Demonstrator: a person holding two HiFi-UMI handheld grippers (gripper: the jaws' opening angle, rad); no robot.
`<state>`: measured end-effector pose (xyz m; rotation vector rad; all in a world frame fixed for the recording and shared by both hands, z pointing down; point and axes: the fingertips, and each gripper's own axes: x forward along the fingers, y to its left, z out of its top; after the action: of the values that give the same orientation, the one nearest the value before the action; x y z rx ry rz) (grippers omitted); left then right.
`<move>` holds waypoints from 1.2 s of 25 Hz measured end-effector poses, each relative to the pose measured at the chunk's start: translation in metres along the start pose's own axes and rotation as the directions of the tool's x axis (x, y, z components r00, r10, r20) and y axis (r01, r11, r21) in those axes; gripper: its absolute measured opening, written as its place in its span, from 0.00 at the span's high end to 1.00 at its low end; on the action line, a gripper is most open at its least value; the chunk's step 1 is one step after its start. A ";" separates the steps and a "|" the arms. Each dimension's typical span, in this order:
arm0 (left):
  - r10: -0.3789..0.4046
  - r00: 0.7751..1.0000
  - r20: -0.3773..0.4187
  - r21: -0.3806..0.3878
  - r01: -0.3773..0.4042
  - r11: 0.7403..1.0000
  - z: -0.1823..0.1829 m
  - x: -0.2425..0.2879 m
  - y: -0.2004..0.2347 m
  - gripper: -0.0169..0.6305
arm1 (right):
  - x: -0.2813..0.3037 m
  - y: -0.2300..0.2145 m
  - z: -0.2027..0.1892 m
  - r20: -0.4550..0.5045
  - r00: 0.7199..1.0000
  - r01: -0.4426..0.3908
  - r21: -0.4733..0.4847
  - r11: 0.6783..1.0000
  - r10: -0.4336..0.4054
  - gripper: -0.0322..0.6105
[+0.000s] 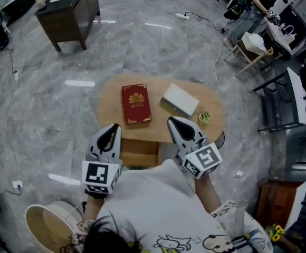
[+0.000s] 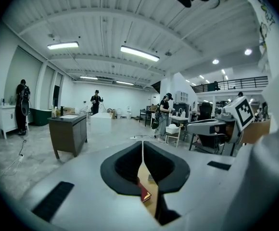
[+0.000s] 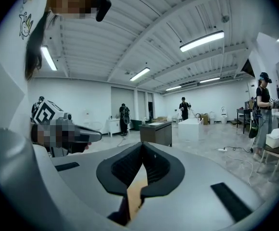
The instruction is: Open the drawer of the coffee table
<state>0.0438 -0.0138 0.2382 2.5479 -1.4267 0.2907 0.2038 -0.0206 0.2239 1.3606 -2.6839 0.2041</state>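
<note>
Drawer [image 1: 140,152] juts from the near edge of the coffee table [image 1: 111,101], red book [image 1: 136,104] on top — left gripper [image 1: 114,126] and right gripper [image 1: 171,121] hover above, jaws pressed together, gripping nothing.

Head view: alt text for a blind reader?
Seen from above, a person holds the left gripper and right gripper, both shut and empty, over the near edge of an oval coffee table whose drawer stands pulled out. On top lie a red book, white box and small green object.
</note>
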 end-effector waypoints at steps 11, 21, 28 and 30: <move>0.003 1.000 -0.021 -0.021 -0.003 1.000 -0.012 -0.011 0.002 0.97 | -0.006 0.013 -0.016 -0.027 0.999 0.024 0.024 0.999 -0.024 0.95; 0.000 0.999 -0.033 -0.006 0.000 1.000 -0.015 -0.009 0.002 0.97 | -0.005 0.010 -0.021 -0.053 0.998 0.035 0.023 0.999 -0.034 0.95; 0.000 0.999 -0.033 -0.012 -0.001 1.000 -0.017 -0.010 0.000 0.97 | -0.003 0.010 -0.022 -0.057 0.998 0.031 0.018 0.999 -0.030 0.95; 0.003 1.000 -0.027 -0.017 -0.003 1.000 -0.018 -0.011 0.000 0.97 | -0.004 0.011 -0.023 -0.055 0.998 0.029 0.017 0.999 -0.028 0.95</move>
<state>0.0371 0.0005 0.2519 2.5185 -1.4177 0.3101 0.1986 -0.0073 0.2451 1.3764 -2.6222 0.2591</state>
